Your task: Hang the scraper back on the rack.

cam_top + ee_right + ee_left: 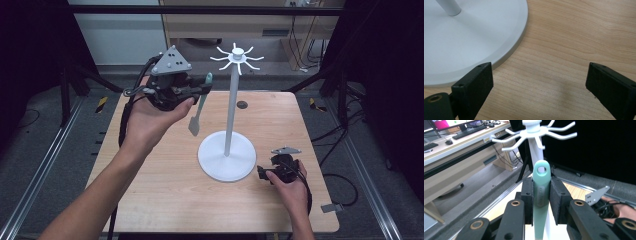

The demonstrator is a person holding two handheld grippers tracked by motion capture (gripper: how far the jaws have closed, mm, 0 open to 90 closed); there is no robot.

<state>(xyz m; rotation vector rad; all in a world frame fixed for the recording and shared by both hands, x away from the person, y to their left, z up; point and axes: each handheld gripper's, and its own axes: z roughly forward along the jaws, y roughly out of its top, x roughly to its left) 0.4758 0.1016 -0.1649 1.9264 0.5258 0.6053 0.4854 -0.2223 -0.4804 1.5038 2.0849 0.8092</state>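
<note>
My left gripper (202,90) is raised above the table's left half, shut on the pale green handle of a spatula (198,107), whose grey blade hangs down. In the left gripper view the spatula (540,195) stands upright between the pads, its hanging hole at the top, just below the hooks (536,133) of the white rack. The white rack (230,110) has a round base (227,162) and a ring of hooks (237,57) on top. My right gripper (261,172) rests on the table beside the base, open, with bare wood between its jaws (539,82).
The wooden table (165,200) sits inside a black frame with metal rails on both sides. A small dark hole (242,105) marks the table's far middle. A desk with a keyboard and a monitor (454,135) stands beyond the table.
</note>
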